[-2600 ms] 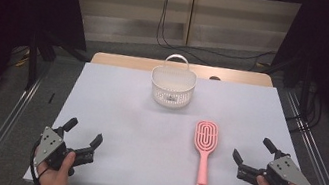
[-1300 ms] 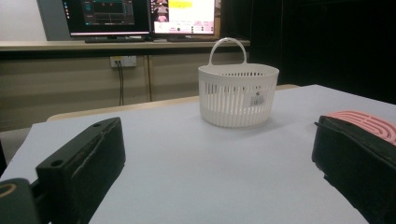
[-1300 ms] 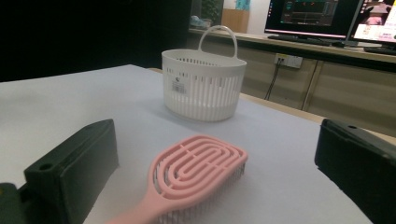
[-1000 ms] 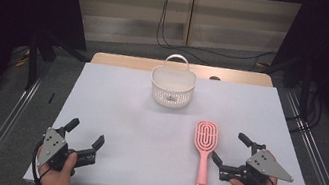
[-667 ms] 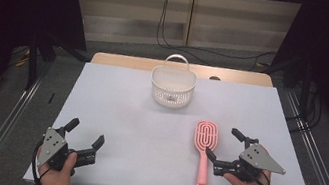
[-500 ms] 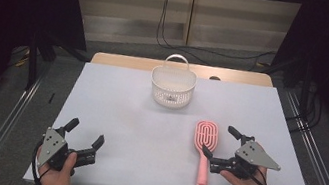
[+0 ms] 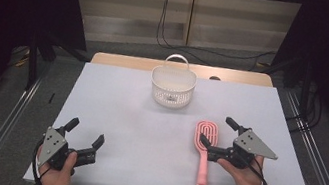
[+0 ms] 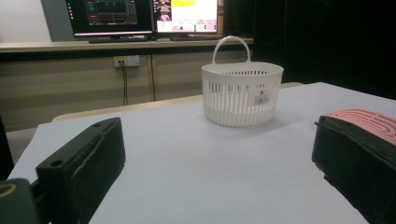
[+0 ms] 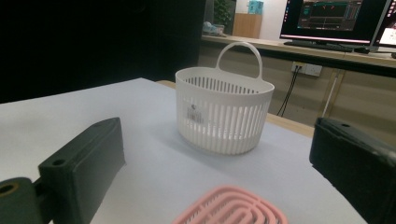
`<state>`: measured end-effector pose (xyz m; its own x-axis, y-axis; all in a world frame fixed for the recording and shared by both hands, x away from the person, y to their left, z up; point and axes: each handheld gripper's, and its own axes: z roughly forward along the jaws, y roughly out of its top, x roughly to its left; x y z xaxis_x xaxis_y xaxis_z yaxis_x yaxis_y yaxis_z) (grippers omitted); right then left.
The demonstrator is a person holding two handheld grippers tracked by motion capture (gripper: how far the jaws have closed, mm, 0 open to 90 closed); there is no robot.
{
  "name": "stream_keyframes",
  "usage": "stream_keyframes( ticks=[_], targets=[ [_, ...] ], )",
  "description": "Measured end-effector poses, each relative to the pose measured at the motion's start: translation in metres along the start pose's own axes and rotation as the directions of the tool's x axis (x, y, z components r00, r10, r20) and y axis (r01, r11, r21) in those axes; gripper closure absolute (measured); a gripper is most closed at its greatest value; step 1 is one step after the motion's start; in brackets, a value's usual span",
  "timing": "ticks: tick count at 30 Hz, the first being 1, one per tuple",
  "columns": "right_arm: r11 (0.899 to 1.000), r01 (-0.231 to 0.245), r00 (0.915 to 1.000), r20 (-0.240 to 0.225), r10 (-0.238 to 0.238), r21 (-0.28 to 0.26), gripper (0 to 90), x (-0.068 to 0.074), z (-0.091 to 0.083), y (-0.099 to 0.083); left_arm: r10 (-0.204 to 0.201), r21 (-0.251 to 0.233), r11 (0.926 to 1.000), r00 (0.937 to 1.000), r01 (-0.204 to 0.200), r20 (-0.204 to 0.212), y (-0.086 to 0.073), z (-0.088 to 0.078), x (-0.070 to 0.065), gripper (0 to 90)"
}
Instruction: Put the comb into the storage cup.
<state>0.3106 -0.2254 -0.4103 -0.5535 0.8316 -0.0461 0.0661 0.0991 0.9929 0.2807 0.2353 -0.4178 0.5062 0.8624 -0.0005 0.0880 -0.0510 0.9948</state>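
The right claw [image 7: 218,138] is closing in on the pink hairbrush [image 7: 204,150], which is lying flat on the white counter [image 7: 144,140]. Its jaws are standing wide apart, one on either side of the brush's slotted head, and they are not pinching anything. In the right gripper view the pink head [image 9: 233,205] is sitting low between the two black jaws, just below and ahead of them, with the handle running back toward the person's side of the counter. The step in hand looks like the approach for a pick-up, with the grasp not yet made.

The next move probably calls for lowering the claw a little further, so that the jaws are bracketing the brush at the neck or the top of the handle, and then pressing them together before lifting. The brush is lying flat and thin, so the jaws will likely need to come down close to the counter to catch its edges.

The white slotted basket [image 7: 172,86] is standing upright beyond the right claw, well apart from it, with its handle loop raised. Its interior is looking empty from above, and nothing is showing through the slots in either gripper view.

The left claw [image 7: 81,137] is resting near the counter's front edge, jaws spread and gripping nothing, with the basket [image 8: 242,93] far ahead of it.
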Motion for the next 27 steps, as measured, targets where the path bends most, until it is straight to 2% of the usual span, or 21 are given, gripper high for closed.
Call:
stream_keyframes(
  ticks=[5, 6, 9, 13, 14, 17, 18, 21, 23, 27],
  targets=[
    [1.0, -0.001, 0.9999, -0.012, 0.001, 0.01, 3.8, 0.0016, 0.0077, -0.0003, 0.001, 0.005, 1.0, 1.0, -0.001, 0.002, -0.0002, 0.0, 0.0001, 2.8],
    [1.0, -0.001, 0.9997, -0.023, 0.002, 0.029, 3.9, 0.0021, 0.0087, -0.0023, -0.001, 0.001, 1.0, 1.0, 0.001, 0.003, -0.0001, 0.0001, 0.0, 2.7],
    [0.999, 0.003, 0.9997, -0.024, -0.002, 0.043, 5.7, 0.0021, 0.0091, -0.0046, 0.002, 0.005, 1.0, 1.0, -0.002, 0.005, -0.0003, 0.0004, 0.0, 2.7],
    [0.999, -0.005, 0.9997, -0.026, 0.006, 0.033, 9.2, 0.0004, 0.009, -0.0042, -0.004, 0.006, 1.0, 1.0, 0.004, 0.008, -0.0004, 0.0006, 0.0001, 2.8],
    [1.0, -0.008, 0.9996, -0.026, 0.008, 0.018, 13.3, -0.0002, 0.0081, -0.0031, -0.003, 0.006, 1.0, 1.0, 0.003, 0.007, -0.0004, 0.0004, 0.0003, 2.8],
    [1.0, -0.005, 0.9997, -0.025, 0.006, 0.006, 15.3, -0.0005, 0.0072, -0.0018, -0.002, 0.006, 1.0, 1.0, 0.002, 0.009, -0.0003, 0.0005, 0.0001, 2.8],
    [1.0, 0.002, 0.9996, -0.029, -0.002, -0.002, 19.9, -0.0011, 0.0068, -0.0014, -0.001, 0.006, 1.0, 1.0, 0.001, 0.008, -0.0003, 0.0004, 0.0001, 2.8],
    [1.0, -0.016, 0.9992, -0.036, 0.016, -0.007, 25.3, -0.002, 0.007, -0.0014, -0.004, 0.005, 1.0, 1.0, 0.004, 0.007, -0.0003, 0.0005, 0.0003, 2.8],
    [1.0, -0.015, 0.9993, -0.034, 0.015, -0.005, 25.9, -0.002, 0.007, -0.0015, -0.007, 0.004, 1.0, 0.9999, 0.007, 0.009, -0.0003, 0.0007, 0.0, 2.7],
    [1.0, -0.014, 0.9984, -0.055, 0.014, -0.004, 34.6, -0.0014, 0.0073, -0.0014, -0.002, 0.006, 1.0, 1.0, 0.002, 0.008, -0.0001, 0.0005, -0.0001, 2.8]
  ],
)
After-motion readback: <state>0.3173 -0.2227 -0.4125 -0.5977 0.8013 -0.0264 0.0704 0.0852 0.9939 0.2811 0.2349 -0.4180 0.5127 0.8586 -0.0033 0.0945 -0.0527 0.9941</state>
